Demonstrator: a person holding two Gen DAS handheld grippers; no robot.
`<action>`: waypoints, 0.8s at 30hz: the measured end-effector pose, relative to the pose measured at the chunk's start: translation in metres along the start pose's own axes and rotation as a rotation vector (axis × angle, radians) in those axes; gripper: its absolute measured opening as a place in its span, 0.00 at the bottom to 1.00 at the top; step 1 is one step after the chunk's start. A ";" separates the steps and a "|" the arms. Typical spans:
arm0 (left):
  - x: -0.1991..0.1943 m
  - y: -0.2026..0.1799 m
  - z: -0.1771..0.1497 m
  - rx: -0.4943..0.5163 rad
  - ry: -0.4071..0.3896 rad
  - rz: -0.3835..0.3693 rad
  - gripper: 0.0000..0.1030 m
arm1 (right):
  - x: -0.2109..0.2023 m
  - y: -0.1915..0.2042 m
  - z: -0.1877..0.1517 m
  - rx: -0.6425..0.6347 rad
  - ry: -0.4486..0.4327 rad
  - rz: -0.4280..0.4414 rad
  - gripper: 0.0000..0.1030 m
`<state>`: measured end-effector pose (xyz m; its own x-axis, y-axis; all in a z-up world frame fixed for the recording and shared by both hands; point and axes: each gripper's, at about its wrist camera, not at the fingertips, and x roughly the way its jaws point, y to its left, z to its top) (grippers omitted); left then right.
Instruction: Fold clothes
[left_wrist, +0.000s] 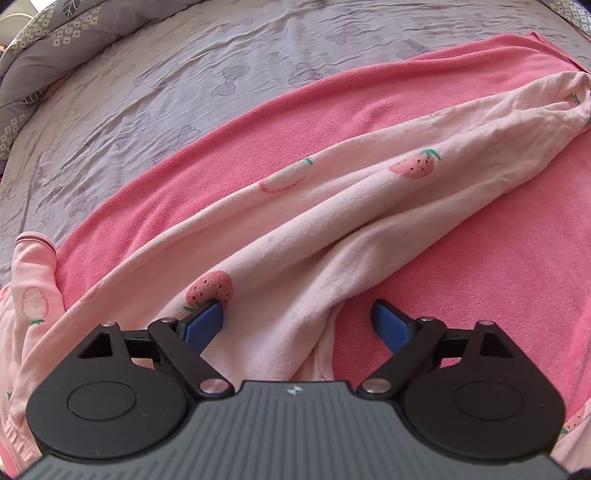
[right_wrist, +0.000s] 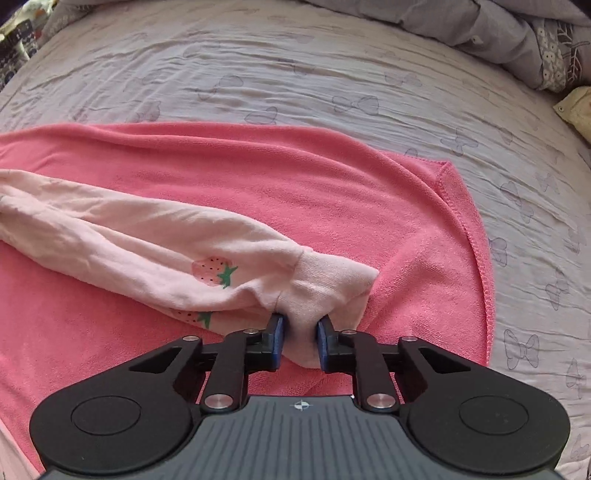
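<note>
Each camera rides on the back of its own hand-held gripper and looks steeply down along the fingers at the bed (left_wrist: 155, 92), from close above. The left view faces along the pale pink sleeve (left_wrist: 332, 206) toward its far cuff; the right sits just above that cuff (right_wrist: 325, 280). Both share the sleeve, the coral towel (right_wrist: 258, 177) beneath (seen from opposite ends) and the grey sheet.
</note>
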<state>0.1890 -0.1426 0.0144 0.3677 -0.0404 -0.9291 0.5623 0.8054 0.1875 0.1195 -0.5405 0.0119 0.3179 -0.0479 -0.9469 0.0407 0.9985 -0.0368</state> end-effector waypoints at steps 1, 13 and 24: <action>0.000 0.000 0.000 -0.001 -0.001 -0.002 0.89 | -0.003 -0.001 0.000 0.004 0.003 0.000 0.16; -0.008 0.002 0.011 0.025 0.019 -0.043 0.81 | 0.002 -0.032 -0.018 0.015 0.172 -0.034 0.14; -0.050 -0.061 0.082 0.082 -0.306 -0.469 0.82 | -0.019 -0.066 0.007 0.217 -0.034 0.190 0.47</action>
<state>0.1975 -0.2386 0.0752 0.2557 -0.5622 -0.7865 0.7687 0.6116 -0.1873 0.1179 -0.6061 0.0344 0.3703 0.1350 -0.9190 0.1782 0.9607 0.2129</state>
